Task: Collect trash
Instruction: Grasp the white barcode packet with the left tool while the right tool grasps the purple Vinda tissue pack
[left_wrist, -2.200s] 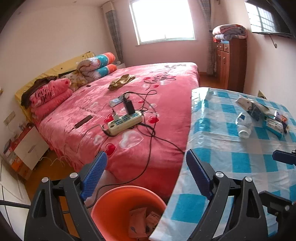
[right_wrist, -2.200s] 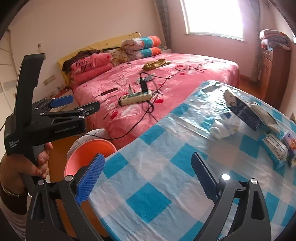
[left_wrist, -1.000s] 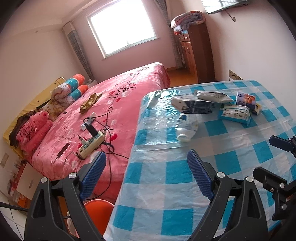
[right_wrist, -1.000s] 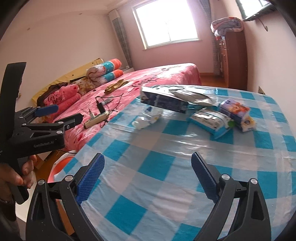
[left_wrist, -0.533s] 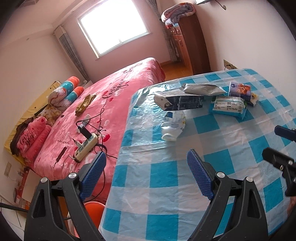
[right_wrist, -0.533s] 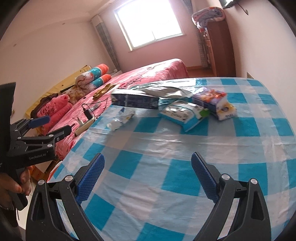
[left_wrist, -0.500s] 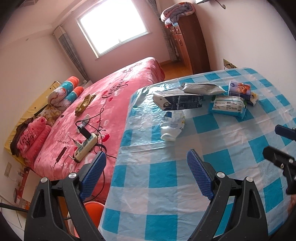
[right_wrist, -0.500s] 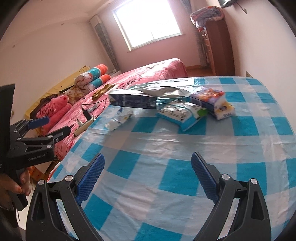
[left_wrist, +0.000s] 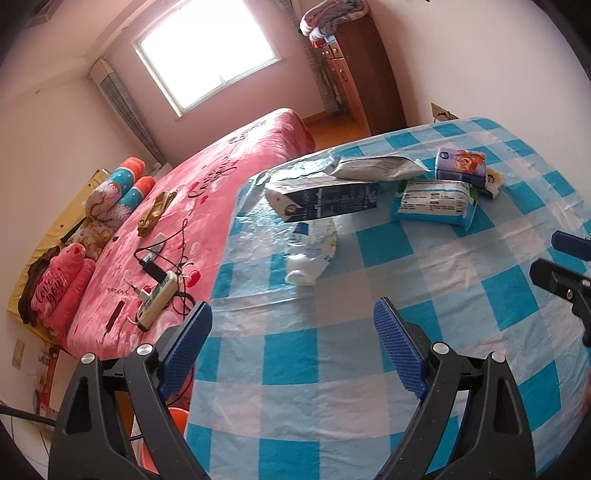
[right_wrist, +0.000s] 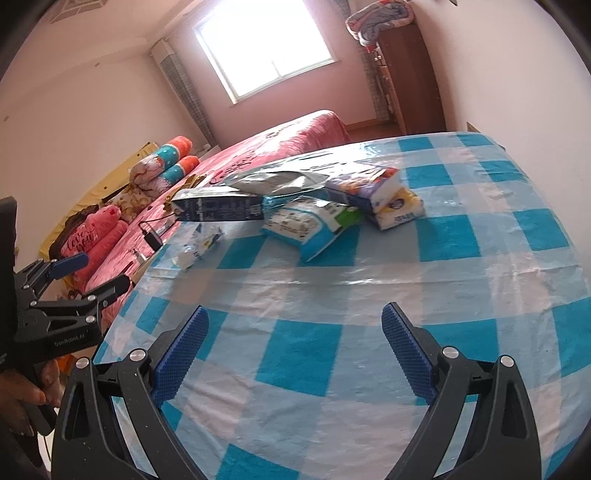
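I am hovering both tools over the near part of the checked table (left_wrist: 332, 369), between pickups as I judge it: my left gripper (left_wrist: 291, 345) and my right gripper (right_wrist: 295, 339) are each gaping wide, jaws well apart, holding nothing.

The trash is lying toward the table's far edge. A crushed white bottle (left_wrist: 312, 254) is resting on its side near the far-left edge, closest to the left gripper. Just behind it a dark carton (left_wrist: 325, 201) is lying flat, with a silver foil bag (left_wrist: 376, 168) overlapping its far side. Right of these a blue-and-white packet (left_wrist: 436, 201) and a tissue pack (left_wrist: 460, 166) are sitting close together (these two could be supplies rather than rubbish).

The orange bin (left_wrist: 177, 415) is standing on the floor below the table's near-left corner; only a sliver is showing, so I cannot tell what is in it.

My next move, I judge, is reaching the left gripper forward to straddle the bottle, closing gently since it looks thin-walled and slippery.
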